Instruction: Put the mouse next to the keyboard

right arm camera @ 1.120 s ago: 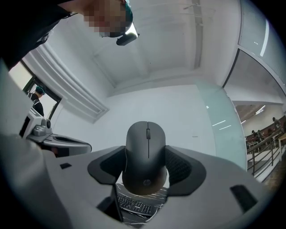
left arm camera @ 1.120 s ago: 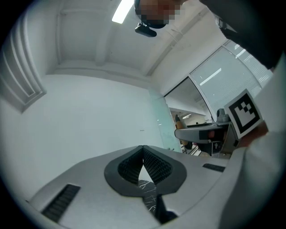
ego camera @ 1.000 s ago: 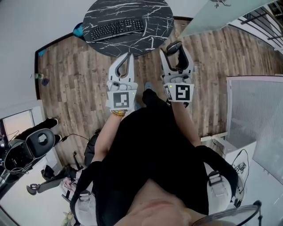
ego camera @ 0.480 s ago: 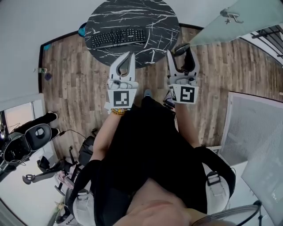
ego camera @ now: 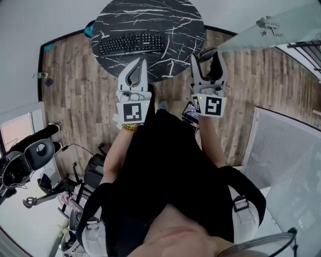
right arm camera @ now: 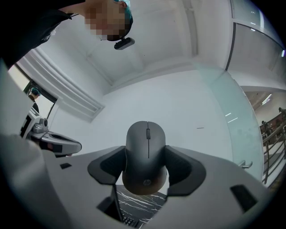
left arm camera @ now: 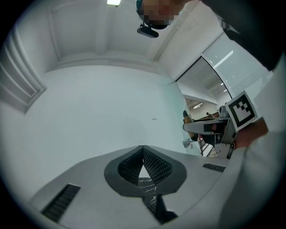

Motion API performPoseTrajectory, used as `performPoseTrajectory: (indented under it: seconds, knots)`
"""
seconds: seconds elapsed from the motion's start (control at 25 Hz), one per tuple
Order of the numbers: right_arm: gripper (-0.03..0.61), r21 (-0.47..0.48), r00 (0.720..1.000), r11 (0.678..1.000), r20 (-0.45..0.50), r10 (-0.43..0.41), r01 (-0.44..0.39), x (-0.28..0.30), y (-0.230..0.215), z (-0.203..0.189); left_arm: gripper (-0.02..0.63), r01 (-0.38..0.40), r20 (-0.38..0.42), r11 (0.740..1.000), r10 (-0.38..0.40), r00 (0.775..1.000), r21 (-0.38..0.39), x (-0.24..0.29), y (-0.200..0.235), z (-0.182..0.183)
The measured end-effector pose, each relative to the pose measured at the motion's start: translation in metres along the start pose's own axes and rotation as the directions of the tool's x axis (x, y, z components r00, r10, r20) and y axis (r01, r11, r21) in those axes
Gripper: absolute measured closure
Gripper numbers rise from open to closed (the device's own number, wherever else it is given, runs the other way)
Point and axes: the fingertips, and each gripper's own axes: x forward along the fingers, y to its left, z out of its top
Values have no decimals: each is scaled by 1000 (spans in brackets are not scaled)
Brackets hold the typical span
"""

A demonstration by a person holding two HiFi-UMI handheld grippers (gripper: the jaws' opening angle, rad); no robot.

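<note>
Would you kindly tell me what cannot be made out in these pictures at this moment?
Mouse: sides covered by the right claw pads in the right gripper view.
Keyboard: key legends too small in the head view; mostly cut off by the bottom edge in the right gripper view.
Table: base hidden under its own top in the head view.
Left gripper view: the shut left claw blocks all but a sliver of the table.

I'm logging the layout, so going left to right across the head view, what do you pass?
Black chair → left gripper, shut and empty → right gripper, shut on the mouse → white panel.
</note>
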Motion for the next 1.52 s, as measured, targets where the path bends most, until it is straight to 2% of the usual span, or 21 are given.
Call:
performPoseTrajectory:
  seconds: [0.28,0.64,0.76,0.8,0.88,1.0,1.12,1.2,1.4,1.52]
  knots:
    - [299,-40,1000,999,11,-4,4,55,-3,7,600,33,59,998,-30,998,-48,56,33,3]
    - [299,-120,999,992,3,-31,32,122,-9,8,600,97,175,995,-98,980,16,119,76,13]
    - [299,-132,998,989,-16,-66,63,132,-16,5,600,133,144,989,-123,982,-60,134,79,-2]
    - [299,-140,997,988,-18,-74,71,136,-20,6,600,143,144,988,-133,981,-63,140,80,-3]
    - [299,-154,996,985,-19,-85,81,142,-25,7,600,159,154,987,-152,976,-29,148,81,-1]
    - [299,-158,995,983,-18,-96,92,150,-33,5,601,162,123,985,-153,981,-63,156,83,-8]
    - [299,-145,995,985,2,-99,98,163,-42,-1,600,162,107,986,-159,981,-26,168,86,-14]
    - [299,-138,996,986,-1,-90,89,169,-45,-10,600,145,87,989,-141,986,-40,172,87,-23]
    - [299,-130,998,989,7,-64,64,184,-54,-19,600,93,86,996,-92,992,-13,186,97,-25]
    - [299,-132,998,989,13,-63,64,191,-60,-18,601,89,76,996,-89,993,2,190,97,-26]
